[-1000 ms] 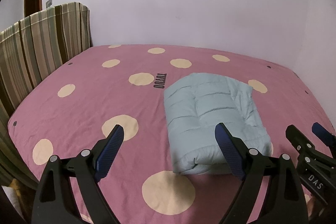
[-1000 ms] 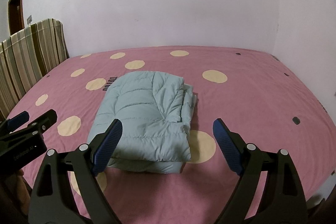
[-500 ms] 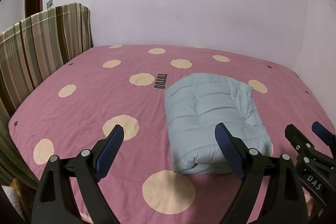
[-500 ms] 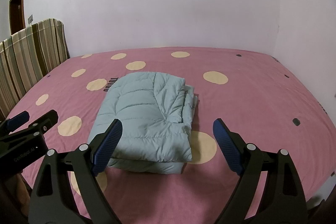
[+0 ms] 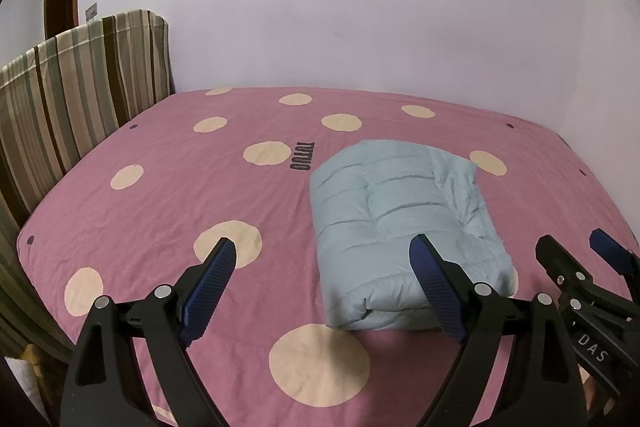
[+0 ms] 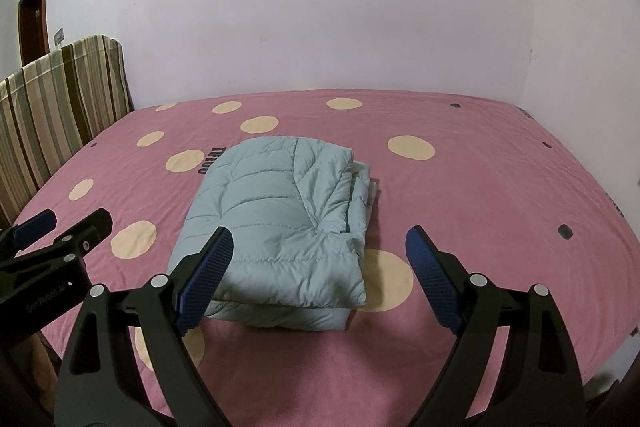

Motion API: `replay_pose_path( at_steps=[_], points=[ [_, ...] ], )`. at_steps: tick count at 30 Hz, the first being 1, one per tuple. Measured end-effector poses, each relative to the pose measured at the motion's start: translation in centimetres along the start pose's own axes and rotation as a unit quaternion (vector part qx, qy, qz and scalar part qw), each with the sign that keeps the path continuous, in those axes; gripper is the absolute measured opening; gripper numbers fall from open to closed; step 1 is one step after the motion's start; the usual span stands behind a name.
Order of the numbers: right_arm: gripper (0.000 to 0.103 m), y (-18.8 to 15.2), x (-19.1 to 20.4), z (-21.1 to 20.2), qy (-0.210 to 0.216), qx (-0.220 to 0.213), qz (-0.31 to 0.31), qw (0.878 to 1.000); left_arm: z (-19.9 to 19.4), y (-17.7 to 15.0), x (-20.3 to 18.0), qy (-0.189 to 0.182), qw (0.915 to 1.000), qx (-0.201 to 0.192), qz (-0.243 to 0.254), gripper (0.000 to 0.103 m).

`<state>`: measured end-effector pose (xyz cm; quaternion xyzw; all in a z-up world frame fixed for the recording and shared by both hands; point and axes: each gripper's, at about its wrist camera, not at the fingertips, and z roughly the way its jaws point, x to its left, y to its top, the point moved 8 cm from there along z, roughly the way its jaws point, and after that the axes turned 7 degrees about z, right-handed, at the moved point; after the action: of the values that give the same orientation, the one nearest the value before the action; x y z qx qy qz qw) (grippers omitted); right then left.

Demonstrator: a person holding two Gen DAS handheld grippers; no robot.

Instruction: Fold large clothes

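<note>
A: Jacket (image 6: 276, 219): quilted cloth, puffy, faint sheen noted. Bedsheet (image 6: 480, 195): matt woven cloth, lightly creased.

B: Gripper fingers (image 5: 208, 281): matt black plastic recorded, blue ribbed pads.

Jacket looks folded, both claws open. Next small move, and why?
Probably just back both away. The puffer jacket lies as a compact stacked bundle on the bed; the left claw and right claw are open, holding nothing.

Left gripper (image 5: 322, 283) and right gripper (image 6: 318, 277): black plastic frames, silver rivets, blue ribbed pads (image 5: 208, 285), white lettering
</note>
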<state>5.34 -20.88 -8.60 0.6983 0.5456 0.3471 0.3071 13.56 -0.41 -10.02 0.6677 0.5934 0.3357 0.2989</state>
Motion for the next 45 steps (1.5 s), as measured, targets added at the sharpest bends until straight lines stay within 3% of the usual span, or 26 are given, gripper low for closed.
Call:
replay_pose_path(
  at_steps=[20,33,37,45],
  points=[
    [0.088,0.0,-0.1,0.0,0.001,0.0,-0.001,1.0,-0.6,0.0,-0.3,-0.006,0.9999,-0.005,0.007,0.087],
    [0.088,-0.2,-0.1,0.2,0.0,0.003,-0.002,1.0,0.4,-0.2,-0.1,-0.031,0.9994,0.011,-0.013,0.089],
    [0.088,-0.4,-0.4,0.7,0.002,0.009,-0.002,1.0,1.2,-0.6,0.5,-0.015,0.9993,0.021,-0.027,0.09],
    [0.088,-0.4,-1.1,2.3,0.001,0.02,0.0,1.0,2.6,0.3,0.6,0.01,0.9999,0.0,0.0,0.09]
  ],
)
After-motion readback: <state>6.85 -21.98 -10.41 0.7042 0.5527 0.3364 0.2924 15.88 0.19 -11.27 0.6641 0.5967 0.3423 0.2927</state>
